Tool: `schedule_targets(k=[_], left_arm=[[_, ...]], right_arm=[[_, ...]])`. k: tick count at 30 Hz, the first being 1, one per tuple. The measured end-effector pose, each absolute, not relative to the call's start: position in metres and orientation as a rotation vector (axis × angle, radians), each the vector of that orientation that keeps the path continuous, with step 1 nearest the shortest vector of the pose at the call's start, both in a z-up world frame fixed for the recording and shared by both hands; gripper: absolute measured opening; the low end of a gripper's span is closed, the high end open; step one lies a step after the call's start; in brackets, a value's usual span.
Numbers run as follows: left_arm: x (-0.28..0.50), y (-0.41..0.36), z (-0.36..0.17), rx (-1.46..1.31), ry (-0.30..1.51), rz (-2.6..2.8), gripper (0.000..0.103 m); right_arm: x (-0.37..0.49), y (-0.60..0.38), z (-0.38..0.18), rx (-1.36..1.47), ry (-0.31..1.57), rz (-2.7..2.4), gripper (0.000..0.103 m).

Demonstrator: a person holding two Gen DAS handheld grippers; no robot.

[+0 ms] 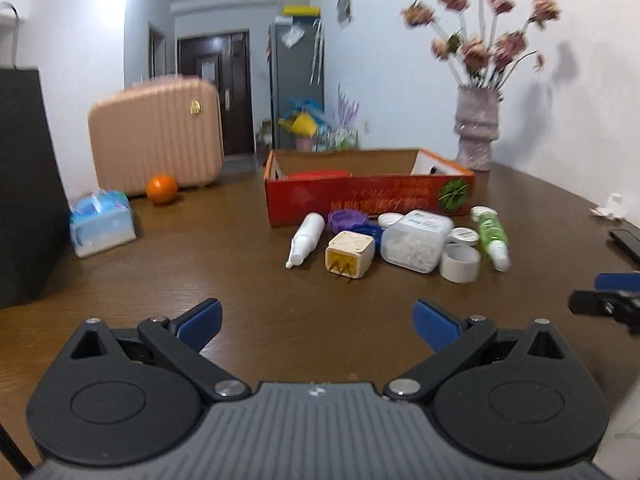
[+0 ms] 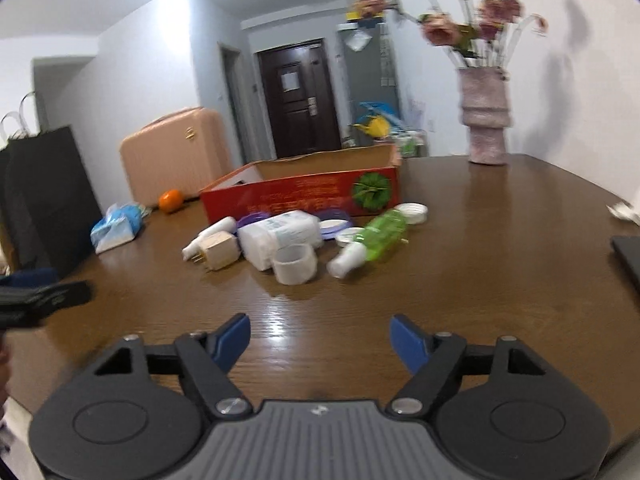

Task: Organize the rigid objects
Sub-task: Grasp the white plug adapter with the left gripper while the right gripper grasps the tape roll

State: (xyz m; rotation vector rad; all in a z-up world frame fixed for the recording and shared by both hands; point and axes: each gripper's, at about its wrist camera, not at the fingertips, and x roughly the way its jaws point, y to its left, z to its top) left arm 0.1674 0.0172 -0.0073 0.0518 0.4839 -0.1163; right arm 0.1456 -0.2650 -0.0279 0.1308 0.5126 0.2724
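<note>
red box [image 1: 370, 200] hides its contents

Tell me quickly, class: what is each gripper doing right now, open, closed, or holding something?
Left gripper: open, holding nothing, above the table.
Right gripper: open, holding nothing, short of the tape roll.

box [image 1: 368, 196] on table [image 1: 200, 264] | small items cluster [image 1: 400, 240] before it | vase [image 1: 477, 128] right-behind — suitcase [image 1: 156, 136] far left

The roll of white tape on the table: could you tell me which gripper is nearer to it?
Right, though only slightly. The right gripper faces the roll of white tape almost straight ahead; the left gripper sits back, left of it.
</note>
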Motion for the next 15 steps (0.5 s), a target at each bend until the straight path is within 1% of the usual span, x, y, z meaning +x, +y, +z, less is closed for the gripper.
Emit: schedule_targets(k=[2,6,9,10,11,12,13,14,15], left_arm=[[0.196,0.014,-0.01,0.035,0.518,-0.141,0.103],[0.244,0.002,-0.009,0.087,0.515,-0.207,0.103],[0.276,-0.01,-0.01,0.143,0.54,-0.241,0.099],[0.288,-0.013,-0.013,0.155,0.552,-0.264,0.095],[0.297,-0.016,-0.016,0.165,0.566,-0.273,0.089],[0.304,-0.017,-0.019,0.174,0.578,-0.284,0.085],[0.31,-0.019,-0.022,0.184,0.593,-0.301,0.077],[0.316,-0.019,-0.026,0.188,0.61,-0.315,0.073],[0.319,-0.019,-0.029,0.181,0.617,-0.32,0.073]], right_arm=[[0.159,-0.257,-0.026,0.109,0.511,0.283,0.076],[0.194,-0.243,-0.024,0.063,0.526,0.305,0.074],[0.223,-0.233,-0.023,0.038,0.527,0.328,0.074],[0.232,-0.231,-0.024,0.037,0.53,0.33,0.074],[0.241,-0.228,-0.025,0.031,0.533,0.333,0.074],[0.25,-0.225,-0.027,0.021,0.541,0.334,0.073],[0.257,-0.222,-0.029,0.012,0.547,0.336,0.073],[0.265,-0.219,-0.032,0.002,0.555,0.342,0.072],[0.27,-0.216,-0.034,-0.009,0.563,0.346,0.071]])
